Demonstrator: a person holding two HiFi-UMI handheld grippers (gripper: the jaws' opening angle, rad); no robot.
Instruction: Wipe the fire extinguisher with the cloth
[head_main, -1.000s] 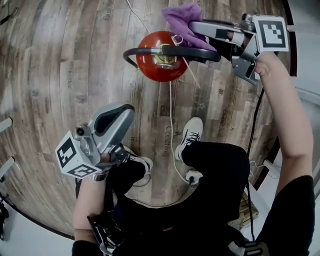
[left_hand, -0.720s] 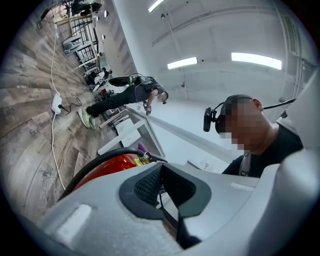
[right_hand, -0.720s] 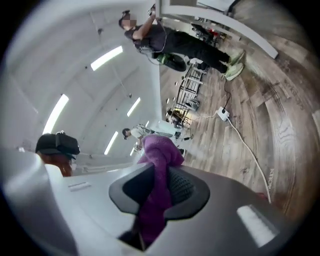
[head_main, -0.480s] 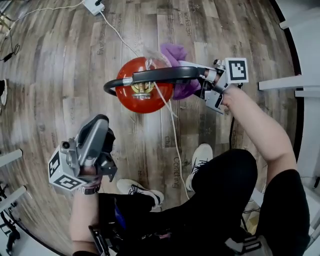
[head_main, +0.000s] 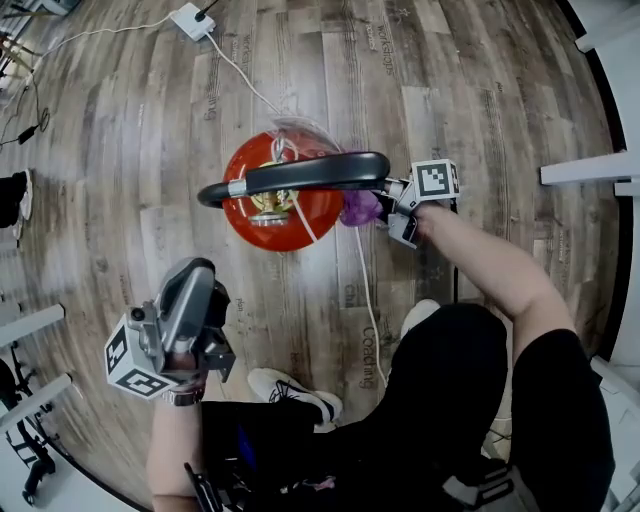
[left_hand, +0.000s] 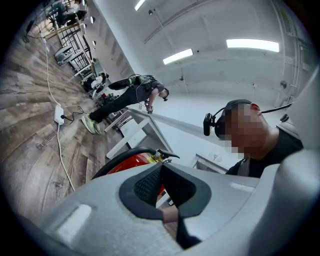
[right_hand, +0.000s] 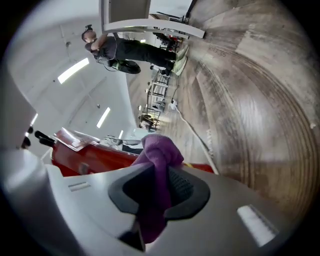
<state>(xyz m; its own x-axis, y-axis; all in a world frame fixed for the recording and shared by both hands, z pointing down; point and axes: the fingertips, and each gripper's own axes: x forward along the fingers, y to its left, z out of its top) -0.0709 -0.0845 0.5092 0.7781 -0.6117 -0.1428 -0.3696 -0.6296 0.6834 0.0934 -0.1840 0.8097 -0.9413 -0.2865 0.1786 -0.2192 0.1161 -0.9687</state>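
A red fire extinguisher (head_main: 268, 192) stands upright on the wood floor, seen from above, its black hose (head_main: 300, 172) arching over the top. My right gripper (head_main: 378, 207) is shut on a purple cloth (head_main: 360, 208) and holds it against the extinguisher's right side, low under the hose. In the right gripper view the purple cloth (right_hand: 156, 165) is bunched between the jaws with the red cylinder (right_hand: 95, 157) just beyond. My left gripper (head_main: 200, 290) hangs shut and empty, nearer me and apart from the extinguisher. The extinguisher (left_hand: 131, 162) shows past its closed jaws in the left gripper view.
A white cable (head_main: 352, 260) runs across the floor from a power strip (head_main: 190, 16) past the extinguisher to my feet. White table legs (head_main: 590, 170) stand at the right. My shoes (head_main: 290, 392) are below. Another person (left_hand: 131, 92) bends over far off.
My right gripper has dropped with the purple cloth from above the extinguisher's top down to its right side. The left gripper has sunk slightly. The head view has shifted.
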